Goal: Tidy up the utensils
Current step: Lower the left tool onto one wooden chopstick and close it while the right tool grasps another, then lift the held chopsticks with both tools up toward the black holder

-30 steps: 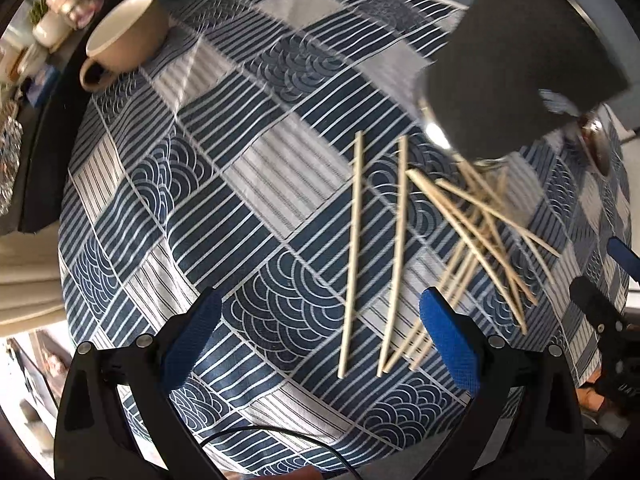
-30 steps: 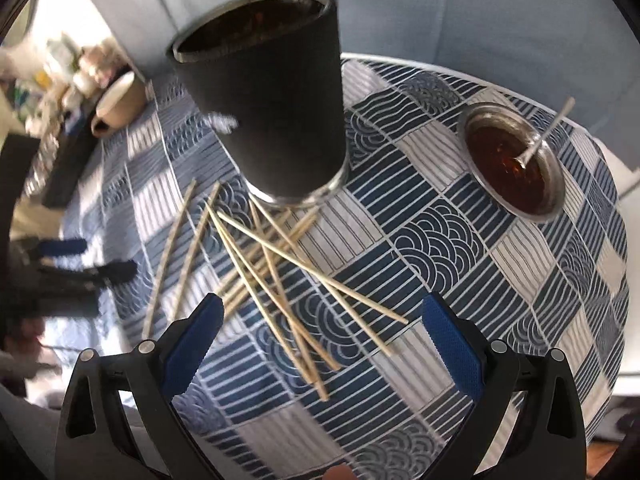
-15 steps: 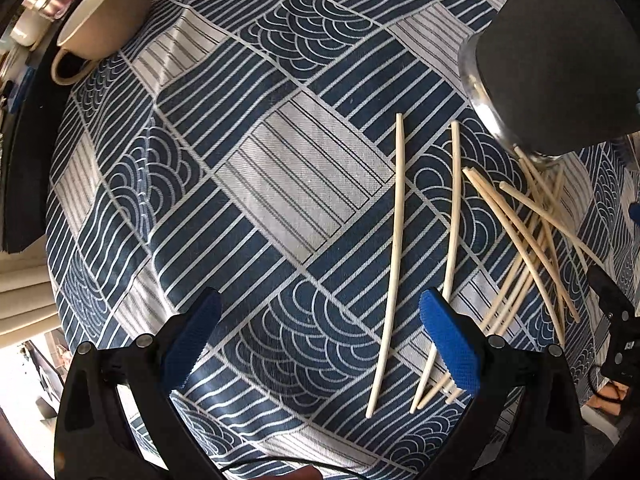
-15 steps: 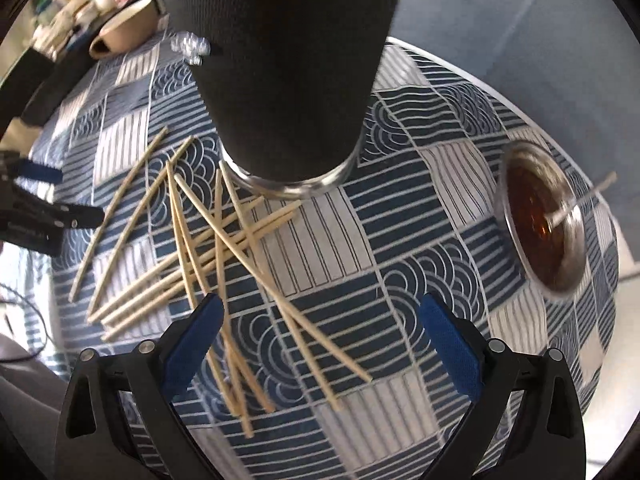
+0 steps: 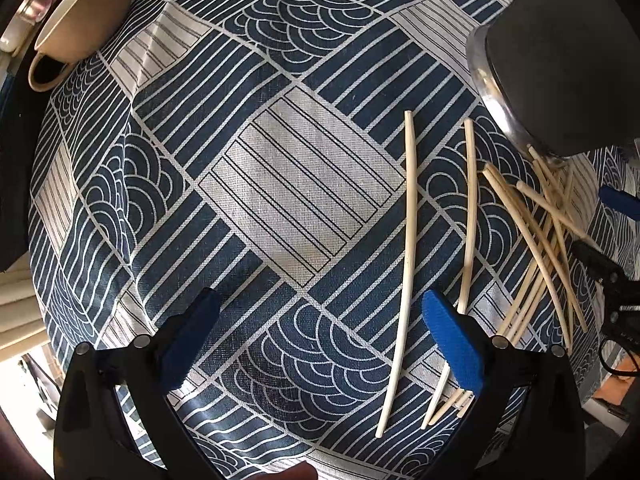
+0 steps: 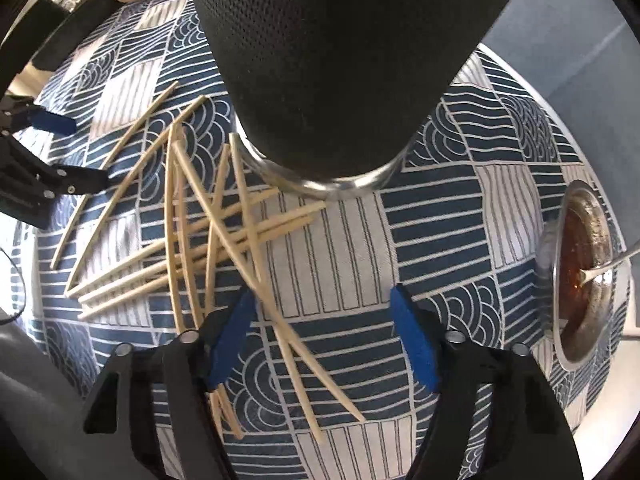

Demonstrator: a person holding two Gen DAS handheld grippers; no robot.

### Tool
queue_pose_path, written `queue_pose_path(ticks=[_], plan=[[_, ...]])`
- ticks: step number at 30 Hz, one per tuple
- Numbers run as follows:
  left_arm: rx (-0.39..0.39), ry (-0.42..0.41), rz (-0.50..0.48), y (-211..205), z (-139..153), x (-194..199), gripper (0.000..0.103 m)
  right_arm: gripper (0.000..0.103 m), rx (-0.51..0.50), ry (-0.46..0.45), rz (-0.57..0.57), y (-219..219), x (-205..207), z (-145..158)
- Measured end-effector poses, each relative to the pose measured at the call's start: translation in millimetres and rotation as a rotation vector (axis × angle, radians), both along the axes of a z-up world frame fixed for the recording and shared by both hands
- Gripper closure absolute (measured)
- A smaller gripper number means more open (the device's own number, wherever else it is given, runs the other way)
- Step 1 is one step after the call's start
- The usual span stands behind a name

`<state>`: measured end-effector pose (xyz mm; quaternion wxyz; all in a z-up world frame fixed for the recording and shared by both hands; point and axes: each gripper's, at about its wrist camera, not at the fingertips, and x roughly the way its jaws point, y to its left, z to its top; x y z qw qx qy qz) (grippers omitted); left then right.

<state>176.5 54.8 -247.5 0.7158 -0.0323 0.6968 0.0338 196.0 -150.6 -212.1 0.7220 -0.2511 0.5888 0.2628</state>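
Note:
Several pale wooden chopsticks (image 6: 208, 236) lie scattered and crossed on the blue patterned tablecloth (image 5: 280, 184), next to a tall black mesh holder with a steel base (image 6: 352, 60). In the left wrist view two chopsticks (image 5: 410, 216) lie apart from the pile (image 5: 548, 232), just ahead of the right fingertip. My left gripper (image 5: 320, 320) is open and empty, low over the cloth. My right gripper (image 6: 320, 320) is open and empty, low over the pile's near ends, with the holder close ahead. The holder also shows in the left wrist view (image 5: 560, 60).
A beige mug (image 5: 76, 28) stands at the far left edge of the table. A steel bowl of brown sauce with a spoon (image 6: 580, 276) sits at the right. The other gripper shows in each view, at the right edge (image 5: 612, 268) and at the left edge (image 6: 44, 160).
Both grippers have moved down and forward toward the cloth and chopsticks. The right gripper's jaws have narrowed somewhat but stay open. The chopsticks have not moved.

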Motion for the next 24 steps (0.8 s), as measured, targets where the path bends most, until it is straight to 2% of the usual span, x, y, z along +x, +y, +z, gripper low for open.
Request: queue_pose_path(ticks=[3, 4, 8, 9, 10, 13, 15, 16, 18, 21, 24], plan=[[0.0, -0.002, 0.007, 5, 4, -7, 0.004, 0.053, 0.006, 0.014, 0.019, 6, 0, 2], [0.0, -0.007, 0.008, 6, 4, -8, 0.004, 0.061, 0.015, 0.026, 0.02, 7, -4, 2], [0.007, -0.026, -0.002, 5, 7, -16, 0.004, 0.079, 0.029, 0.04, 0.044, 15, -7, 4], [0.006, -0.029, -0.005, 6, 7, -17, 0.005, 0.089, 0.027, 0.039, 0.047, 19, -10, 4], [0.006, -0.033, -0.01, 5, 8, -20, 0.006, 0.091, 0.025, 0.043, 0.042, 20, -10, 4], [0.005, -0.063, -0.054, 0, 16, -27, 0.023, 0.094, 0.032, 0.052, 0.033, 23, -15, 5], [0.005, -0.079, -0.079, -3, 22, -30, 0.046, 0.094, 0.043, 0.058, 0.023, 22, -15, 8], [0.002, -0.084, -0.087, -4, 23, -32, 0.052, 0.094, 0.05, 0.061, 0.018, 20, -17, 10], [-0.005, -0.094, -0.102, -3, 25, -36, 0.079, 0.094, 0.067, 0.066, 0.004, 10, -28, 14], [-0.024, -0.092, -0.091, 5, 26, -38, 0.093, 0.094, 0.092, 0.075, -0.019, 6, -31, 19], [-0.049, -0.078, -0.071, 15, 25, -41, 0.096, 0.094, 0.136, 0.089, -0.053, -9, -29, 31]])
